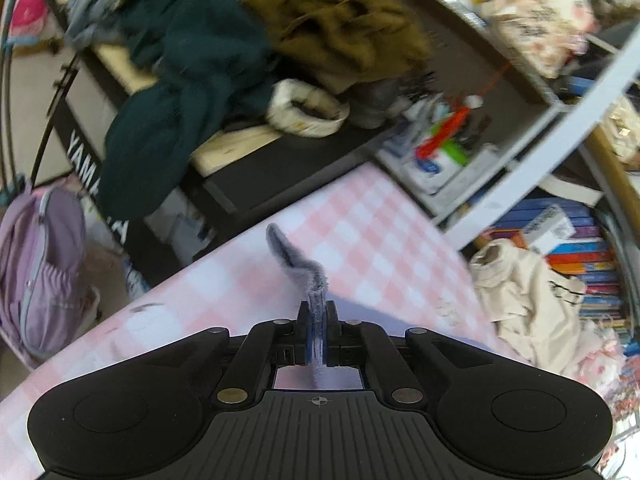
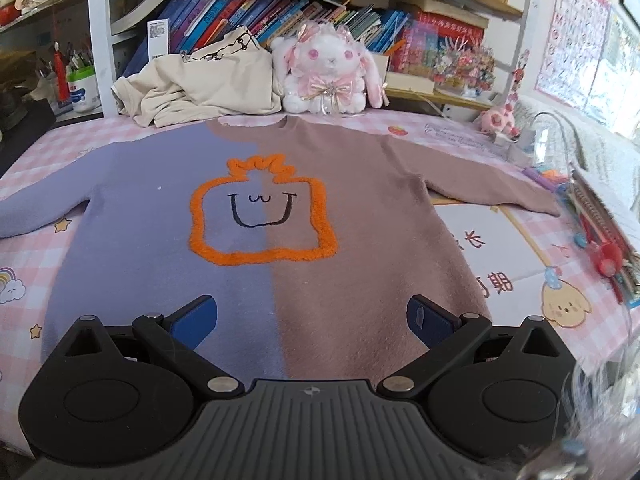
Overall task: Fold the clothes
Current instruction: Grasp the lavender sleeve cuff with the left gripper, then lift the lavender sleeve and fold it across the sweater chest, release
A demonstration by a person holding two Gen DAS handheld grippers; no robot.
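The sweater (image 2: 256, 216) lies face up and spread flat on the pink checked bed (image 2: 520, 240), half lavender, half brown, with an orange fuzzy outline of a smiling face across the chest. Its sleeves run out to both sides, collar toward the plush rabbit (image 2: 328, 68) and the bookshelf (image 2: 280, 4).

The left claw (image 1: 318, 320) is clamped together on a thin fold of lavender knit, most likely the cuff or edge of the left sleeve, and the fabric flops over limply beyond the tips. The right claw (image 2: 312, 316) hovers with its jaws wide apart above the lower body of the sweater, nothing between them.

This looks like a light, fleecy, floppy knit: no stiffness, so any pinched corner will drag and sag. It should grip well rather than slip. The best holds are probably the cuffs, the hem corners and the shoulder seams, lifting low so the rest stays flat.
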